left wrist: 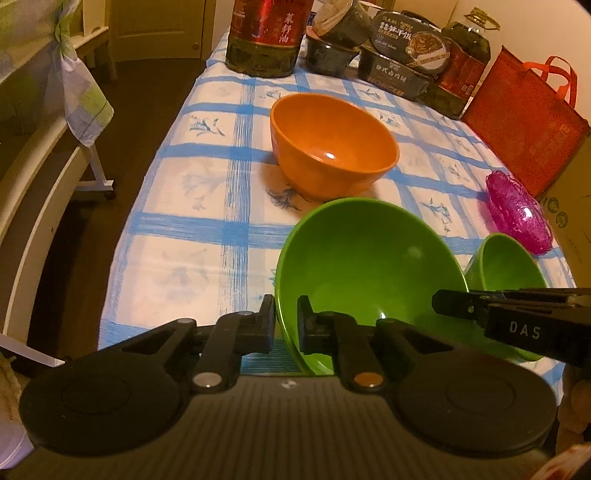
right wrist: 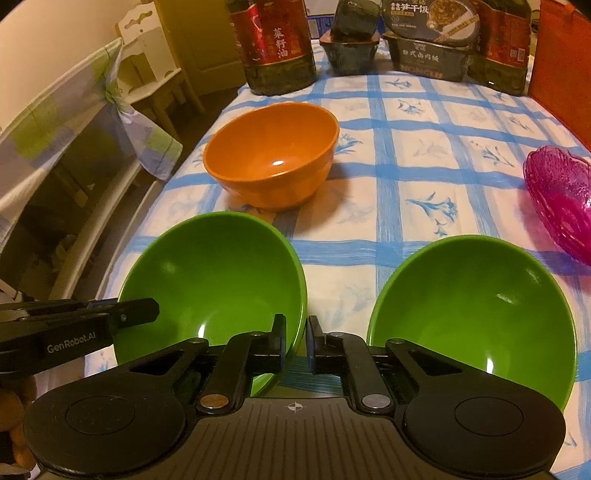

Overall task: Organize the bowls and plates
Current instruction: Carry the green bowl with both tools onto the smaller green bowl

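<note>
A large green bowl [left wrist: 369, 266] [right wrist: 218, 273] sits near the table's front edge. My left gripper [left wrist: 286, 321] is shut on its left rim. My right gripper [right wrist: 296, 341] is shut on its right rim; it shows in the left wrist view [left wrist: 458, 306] at the bowl's right side. A second green bowl [right wrist: 476, 306] [left wrist: 506, 266] stands to the right, free. An orange bowl [left wrist: 332, 144] [right wrist: 273, 151] stands farther back. A pink glass dish [left wrist: 517, 212] [right wrist: 561, 199] lies at the right.
A blue-checked tablecloth [right wrist: 406, 155] covers the table. Oil bottles [left wrist: 266, 33] and food boxes [left wrist: 402, 55] line the back edge. A red bag [left wrist: 524, 122] stands at the back right. A white shelf with cloth [right wrist: 74, 147] is to the left, beyond the table edge.
</note>
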Motion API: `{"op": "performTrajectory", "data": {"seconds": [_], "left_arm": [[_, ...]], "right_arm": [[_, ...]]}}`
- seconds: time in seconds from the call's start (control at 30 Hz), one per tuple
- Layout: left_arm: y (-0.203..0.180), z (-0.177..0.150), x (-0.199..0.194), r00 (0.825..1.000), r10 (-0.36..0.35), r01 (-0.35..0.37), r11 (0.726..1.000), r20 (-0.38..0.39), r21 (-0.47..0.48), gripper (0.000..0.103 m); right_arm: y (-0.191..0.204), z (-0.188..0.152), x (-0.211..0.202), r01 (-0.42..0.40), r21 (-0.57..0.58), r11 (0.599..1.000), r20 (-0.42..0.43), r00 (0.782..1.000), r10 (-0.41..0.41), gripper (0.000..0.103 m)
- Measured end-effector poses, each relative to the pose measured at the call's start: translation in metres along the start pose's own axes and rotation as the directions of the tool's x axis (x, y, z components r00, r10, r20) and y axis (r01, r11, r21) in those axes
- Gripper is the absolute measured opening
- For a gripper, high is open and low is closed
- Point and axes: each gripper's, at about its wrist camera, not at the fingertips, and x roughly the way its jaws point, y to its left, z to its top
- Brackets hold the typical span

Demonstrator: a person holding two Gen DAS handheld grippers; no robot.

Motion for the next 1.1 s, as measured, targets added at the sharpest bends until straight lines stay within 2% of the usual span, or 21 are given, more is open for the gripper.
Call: {"op": "performTrajectory", "data": {"seconds": [0.27,0.57,0.8,1.1], "left_arm": [[-0.020,0.019,-0.034,0.998,0.000,-0.001,1.000,0.057,0.013,0.010],[-0.080,0.035,-0.061,0.991,-0.089,0.080,0.993,0.102,0.091,0.010],[-0.136,0.032,-0.047,0.988,-0.139,0.127,0.979,0.068,0.159,0.010],[-0.169,0.020,-0.010,0.990,-0.141,0.141,0.971,-0.015,0.192,0.010]], "right_arm": [[-0.002,0.011,-0.039,-0.012,0.008,1.000,0.067,0.998,0.012,0.010],[-0.036,0.018,-0.108,0.033,0.041,0.999,0.153,0.987,-0.039,0.010],[-0.085,0.007,-0.133,0.074,0.110,0.991,0.148,0.985,-0.090,0.010],[-0.131,-0.011,-0.118,0.100,0.187,0.977,0.086,0.989,-0.118,0.010]]}}
